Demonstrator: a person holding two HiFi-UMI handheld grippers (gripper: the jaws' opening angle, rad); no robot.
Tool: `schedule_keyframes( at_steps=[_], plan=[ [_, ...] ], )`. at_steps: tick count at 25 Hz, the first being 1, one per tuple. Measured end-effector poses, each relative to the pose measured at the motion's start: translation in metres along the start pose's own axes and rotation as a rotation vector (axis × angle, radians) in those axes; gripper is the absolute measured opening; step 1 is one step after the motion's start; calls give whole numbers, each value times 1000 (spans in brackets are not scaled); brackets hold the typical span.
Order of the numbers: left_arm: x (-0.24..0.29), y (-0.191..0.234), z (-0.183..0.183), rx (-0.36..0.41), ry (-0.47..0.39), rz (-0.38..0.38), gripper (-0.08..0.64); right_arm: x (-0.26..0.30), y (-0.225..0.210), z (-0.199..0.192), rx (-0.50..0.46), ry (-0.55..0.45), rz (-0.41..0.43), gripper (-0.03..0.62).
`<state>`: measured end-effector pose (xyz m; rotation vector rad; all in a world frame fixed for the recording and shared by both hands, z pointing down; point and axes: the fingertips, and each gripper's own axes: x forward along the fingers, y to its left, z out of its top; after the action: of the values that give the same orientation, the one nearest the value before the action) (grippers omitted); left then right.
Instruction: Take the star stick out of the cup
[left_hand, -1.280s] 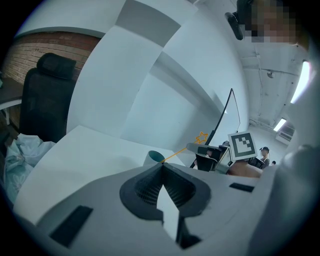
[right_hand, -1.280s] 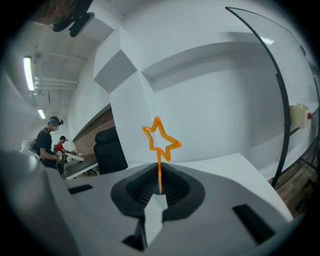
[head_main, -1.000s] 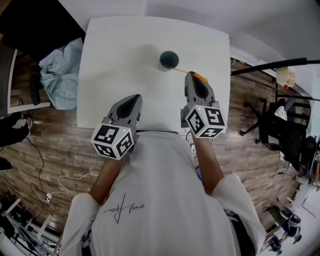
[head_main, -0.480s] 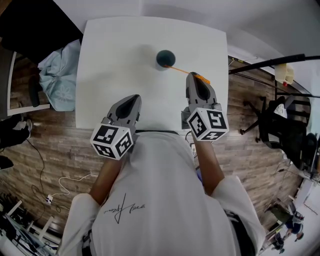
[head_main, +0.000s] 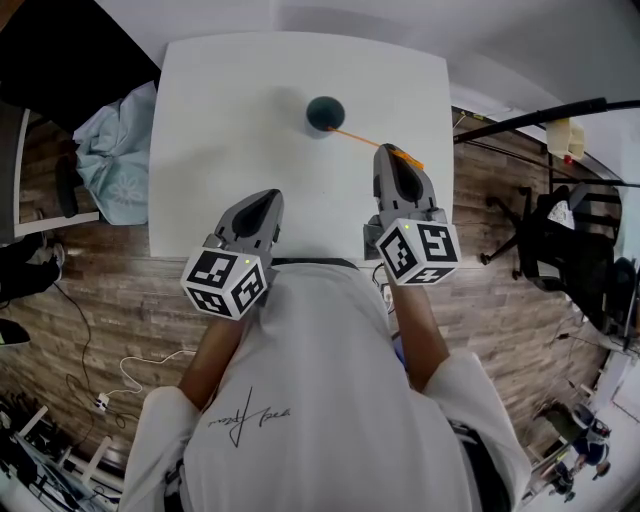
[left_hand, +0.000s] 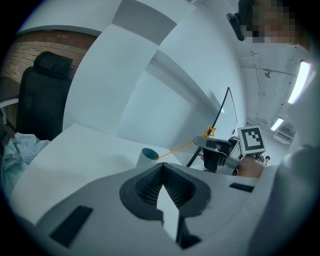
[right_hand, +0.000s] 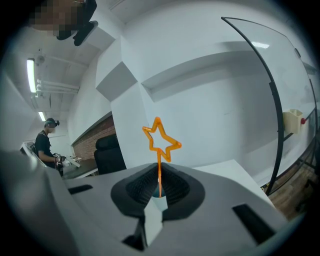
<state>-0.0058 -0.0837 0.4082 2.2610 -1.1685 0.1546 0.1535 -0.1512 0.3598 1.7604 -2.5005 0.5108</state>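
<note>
The thin orange star stick slants from the mouth of the dark teal cup toward the person. Its lower end is at the cup's rim and its outlined star end rises just past the right gripper. In the right gripper view the jaws are clamped on the stick's shaft just under the star.

The cup stands upright on the square white table, in its far half, with bare tabletop on every side. The right gripper hangs close to the table's right edge. The left gripper is over the near edge, well apart from the cup, and its jaws are pressed together with nothing between them.

A pale blue cloth lies beside the table's left edge.
</note>
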Motion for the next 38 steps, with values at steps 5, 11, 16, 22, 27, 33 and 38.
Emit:
schedule_keyframes(
  at_steps=[5, 11, 16, 22, 27, 33, 38],
  plan=[
    [-2, 1, -2, -7, -1, 2, 3, -4, 2, 4, 2, -14, 2, 25],
    [-3, -3, -5, -11, 0, -7, 3, -12, 1, 8, 4, -28, -4, 25],
    [-4, -3, -7, -12, 5, -11, 3, -16, 5, 11, 14, -33, 0, 25],
    [-4, -5, -10, -14, 11, -17, 3, -22, 6, 13, 15, -41, -1, 25],
    [-2, -3, -9, -11, 13, -16, 3, -23, 6, 13, 21, -40, 3, 25],
    [3, -6, -8, -15, 18, -18, 3, -23, 7, 12, 27, -28, 17, 25],
    [4, -6, -7, -16, 18, -17, 3, -24, 8, 10, 32, -20, 24, 25]
  ],
)
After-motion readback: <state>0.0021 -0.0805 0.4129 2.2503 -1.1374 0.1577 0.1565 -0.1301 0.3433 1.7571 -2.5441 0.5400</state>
